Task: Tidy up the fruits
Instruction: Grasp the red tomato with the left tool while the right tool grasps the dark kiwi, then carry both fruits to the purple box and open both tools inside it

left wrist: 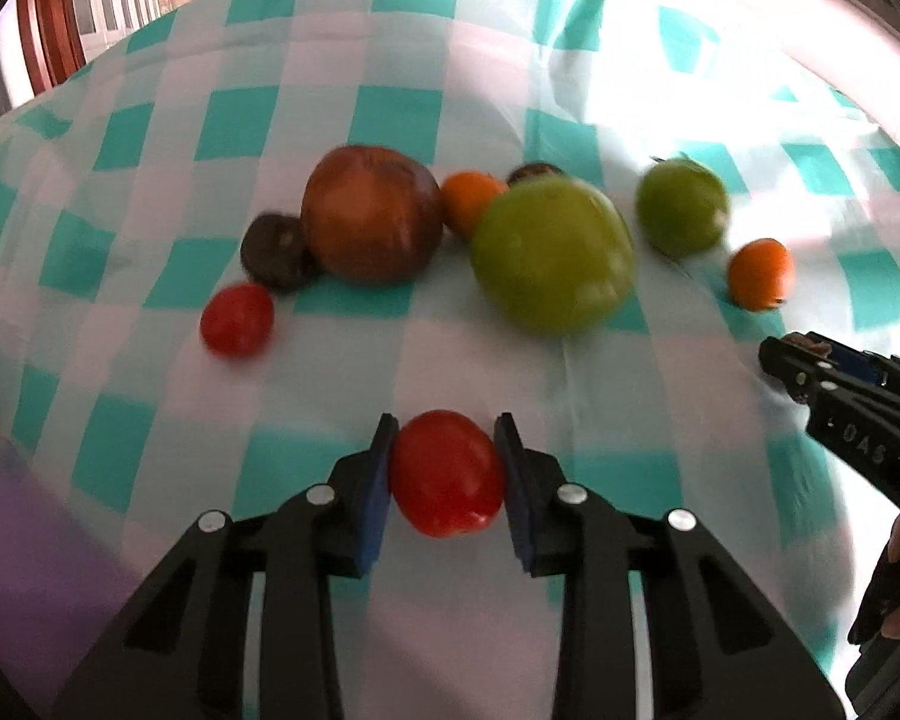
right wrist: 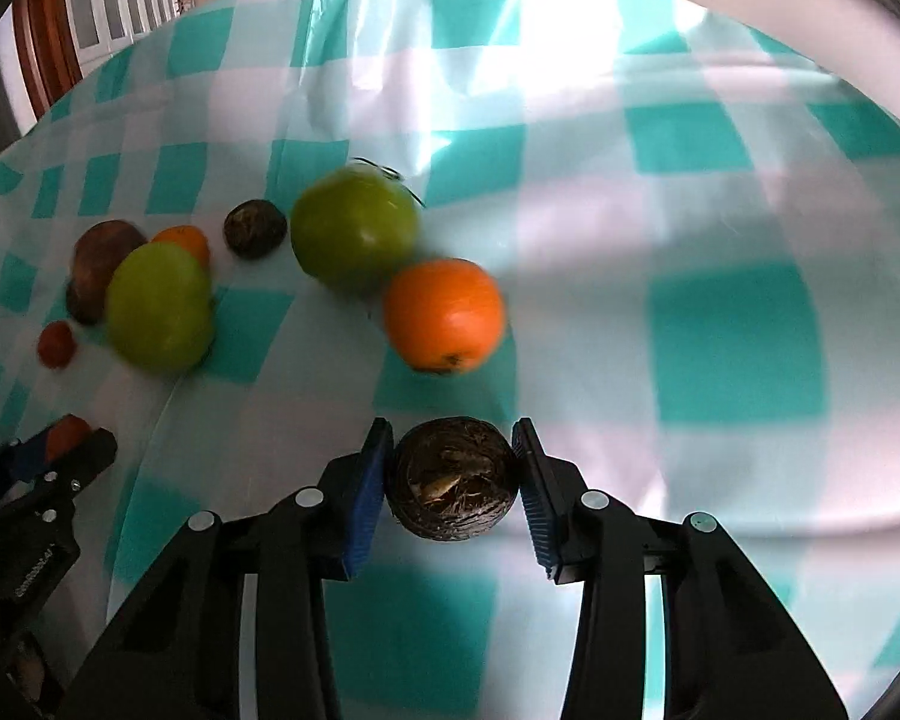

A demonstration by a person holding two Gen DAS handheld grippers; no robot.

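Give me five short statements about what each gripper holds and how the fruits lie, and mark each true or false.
1. The left gripper holds a red tomato. True.
2. The right gripper is empty. False: it grips a dark wrinkled fruit.
3. The fruits lie on a teal-and-white checked tablecloth. True.
4. Both green fruits sit in a bowl. False: the large green fruit and the smaller green fruit rest on the cloth.
5. A big brown fruit lies beside the large green fruit. True.

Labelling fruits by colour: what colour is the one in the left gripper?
Red; the fruit between the left gripper pads shows best in the left wrist view.
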